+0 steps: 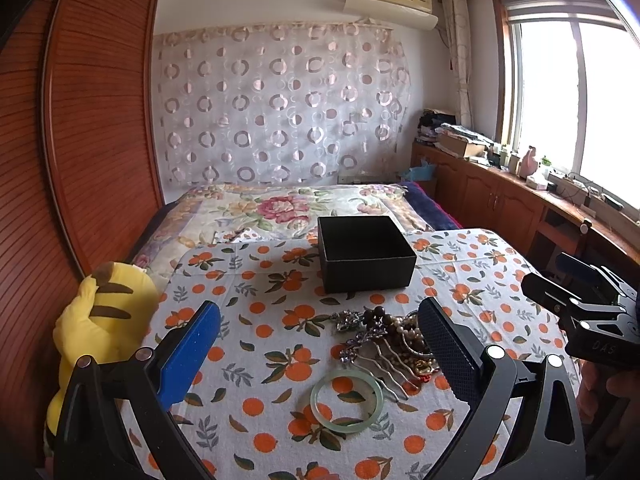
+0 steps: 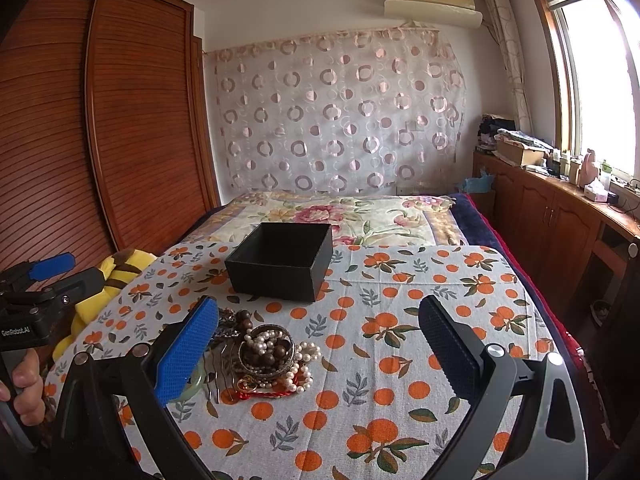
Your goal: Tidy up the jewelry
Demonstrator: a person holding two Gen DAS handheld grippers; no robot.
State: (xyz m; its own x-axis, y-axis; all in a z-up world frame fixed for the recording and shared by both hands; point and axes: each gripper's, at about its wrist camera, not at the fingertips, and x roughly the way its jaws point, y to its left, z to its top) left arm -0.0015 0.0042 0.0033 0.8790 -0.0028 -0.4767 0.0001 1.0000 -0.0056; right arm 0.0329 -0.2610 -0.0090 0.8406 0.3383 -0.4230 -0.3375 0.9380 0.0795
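Both the left gripper (image 1: 320,344) and right gripper (image 2: 318,344) are held with jaws spread wide, nothing grasped. The jewelry (image 2: 268,356) is heaped on the bench (image 2: 400,360), near the box (image 2: 280,264); a bangle (image 1: 346,402) lies just beside the heap.

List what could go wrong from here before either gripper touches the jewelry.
1. The pearl strand, beads and bangles lie tangled in one pile, so lifting one piece may drag others along.
2. The jade bangle is smooth and round; it might slip from the left gripper.
3. The black box looks light; a nudge could shift it.
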